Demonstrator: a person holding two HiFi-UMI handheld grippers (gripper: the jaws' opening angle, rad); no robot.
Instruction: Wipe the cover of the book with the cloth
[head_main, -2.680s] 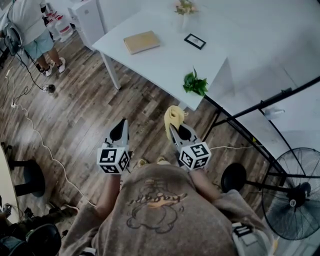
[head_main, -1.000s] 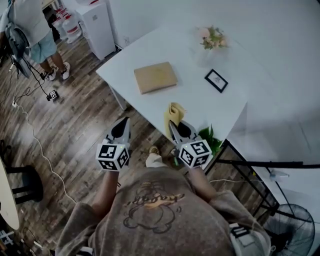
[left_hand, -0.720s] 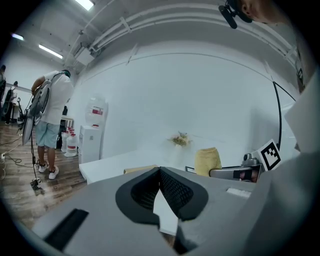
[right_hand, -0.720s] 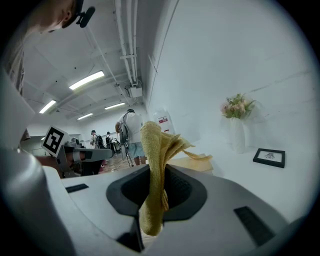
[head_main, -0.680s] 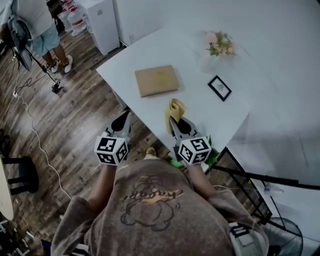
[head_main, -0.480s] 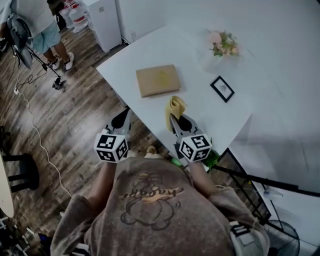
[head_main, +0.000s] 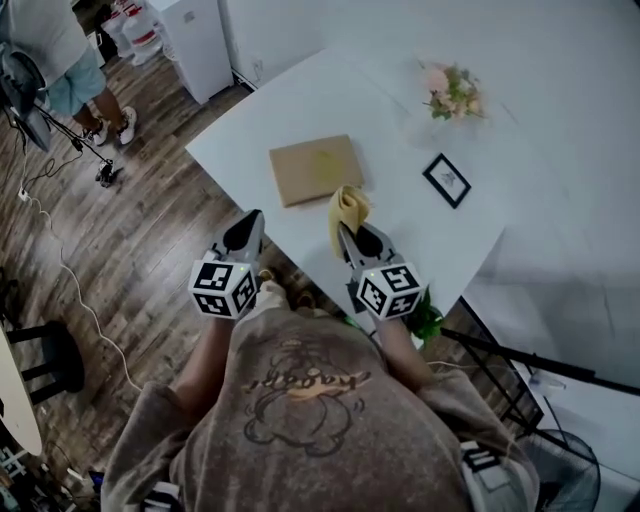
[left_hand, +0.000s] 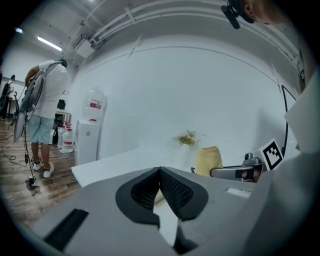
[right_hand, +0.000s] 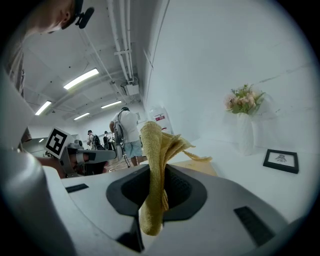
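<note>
A tan book (head_main: 316, 169) lies flat near the front left corner of the white table (head_main: 400, 230); in the right gripper view its cover (right_hand: 200, 167) shows just past the jaws. My right gripper (head_main: 345, 233) is shut on a yellow cloth (head_main: 346, 209), which sticks up from the jaws (right_hand: 156, 165) over the table's near edge, short of the book. My left gripper (head_main: 246, 232) is shut on nothing and hovers over the wooden floor just off the table's edge. The left gripper view shows the cloth (left_hand: 208, 160) and the right gripper to its right.
A vase of pink flowers (head_main: 452, 93) and a small black picture frame (head_main: 446, 180) stand farther back on the table. A green plant (head_main: 428, 322) sits under the near right corner. A person (head_main: 60, 55), a white cabinet (head_main: 195, 40) and cables (head_main: 60, 260) are at the left.
The person has walked up to the table; both grippers, earlier well back over the floor, now reach its near edge. The right gripper has kept the cloth throughout.
</note>
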